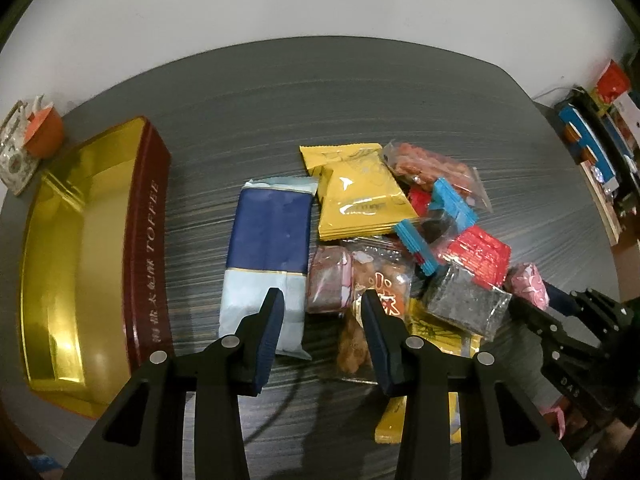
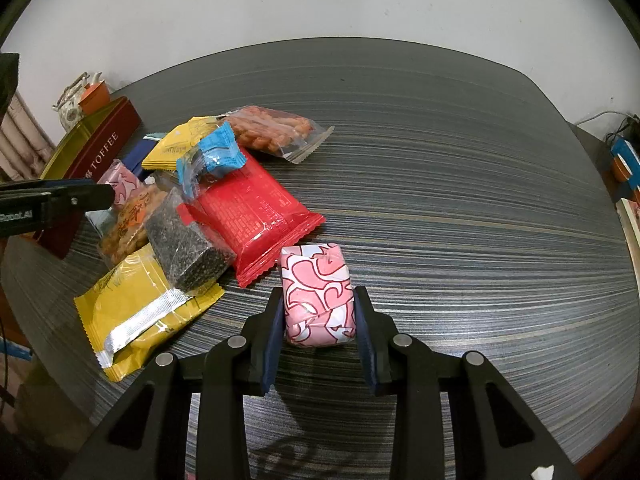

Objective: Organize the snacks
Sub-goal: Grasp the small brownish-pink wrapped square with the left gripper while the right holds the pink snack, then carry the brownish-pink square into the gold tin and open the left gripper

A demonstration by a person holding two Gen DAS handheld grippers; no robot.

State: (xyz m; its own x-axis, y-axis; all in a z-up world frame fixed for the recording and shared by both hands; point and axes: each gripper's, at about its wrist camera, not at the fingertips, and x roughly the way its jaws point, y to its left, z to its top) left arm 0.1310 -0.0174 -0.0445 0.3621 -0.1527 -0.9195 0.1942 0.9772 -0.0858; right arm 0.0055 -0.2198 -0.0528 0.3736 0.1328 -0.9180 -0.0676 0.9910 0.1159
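Observation:
A pile of snack packets lies on the dark striped table (image 1: 360, 96). My right gripper (image 2: 318, 312) is shut on a pink-and-white wrapped block (image 2: 318, 296), seen far right in the left wrist view (image 1: 528, 284). My left gripper (image 1: 322, 308) is open and empty, above a second pink block (image 1: 328, 282), between a blue-and-white packet (image 1: 268, 248) and a clear bag of fried snacks (image 1: 380, 288). The open gold-lined TOFFEE tin (image 1: 80, 240) stands left of the pile and looks empty. A red packet (image 2: 250, 212), a black sesame bar (image 2: 184, 248) and yellow packets (image 2: 136, 312) lie left of the right gripper.
A teapot and an orange cup (image 1: 42, 132) stand behind the tin at the table's far left. Books and boxes (image 1: 600, 152) sit beyond the table's right edge. The table's right half (image 2: 480, 200) is bare striped surface. A white wall runs behind.

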